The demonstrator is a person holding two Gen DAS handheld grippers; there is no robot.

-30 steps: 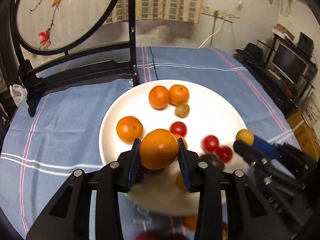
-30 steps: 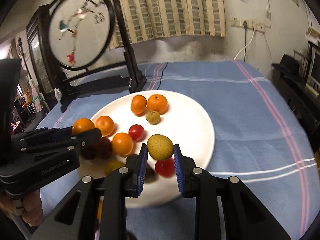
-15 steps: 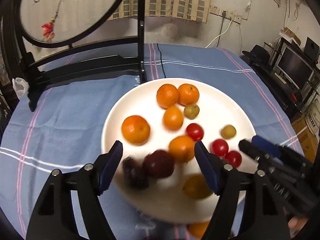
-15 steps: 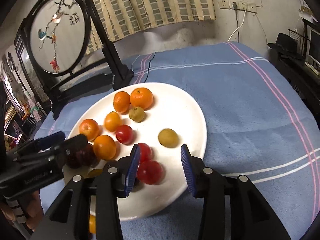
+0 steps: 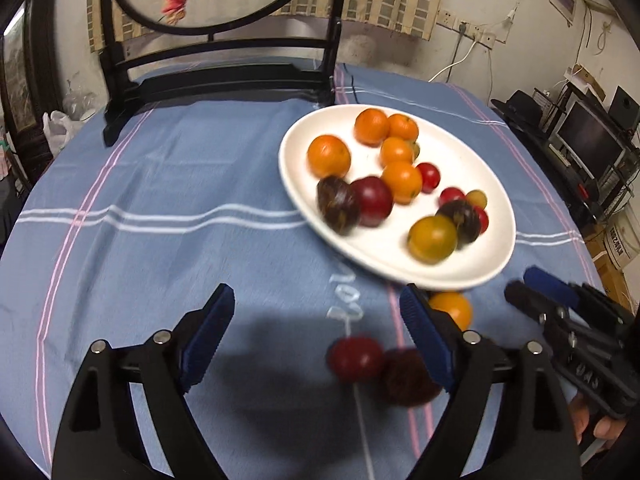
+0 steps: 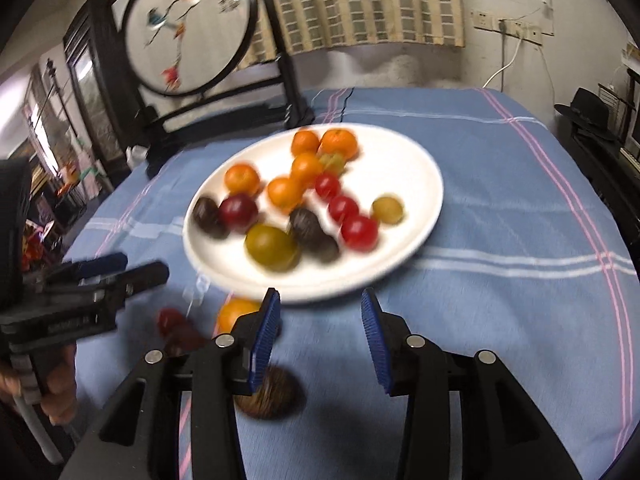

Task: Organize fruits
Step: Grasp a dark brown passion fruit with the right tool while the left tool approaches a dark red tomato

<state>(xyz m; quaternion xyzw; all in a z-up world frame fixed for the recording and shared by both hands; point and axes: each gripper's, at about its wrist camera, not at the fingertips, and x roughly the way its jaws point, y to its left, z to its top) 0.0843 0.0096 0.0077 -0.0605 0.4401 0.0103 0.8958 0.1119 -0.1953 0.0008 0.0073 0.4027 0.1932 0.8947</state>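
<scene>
Reaching for leftovers, we judge. Left wrist view: our left gripper (image 5: 316,332) released, empty; red fruit (image 5: 355,358), dark fruit (image 5: 408,378), orange (image 5: 450,310) on cloth (image 5: 160,216) off plate's (image 5: 492,216) near edge. Right wrist view: our right gripper (image 6: 318,338) released, empty; brown fruit (image 6: 270,396) beneath left finger. Next: straddle one, clench.

Your left gripper (image 5: 316,344) and right gripper (image 6: 318,340) are matte black plastic frames with silver screws at the joints and ribbed blue pads (image 6: 262,342). Pale lettering marks the right gripper's side; bare fingers (image 6: 60,396) wrap the left handle.
</scene>
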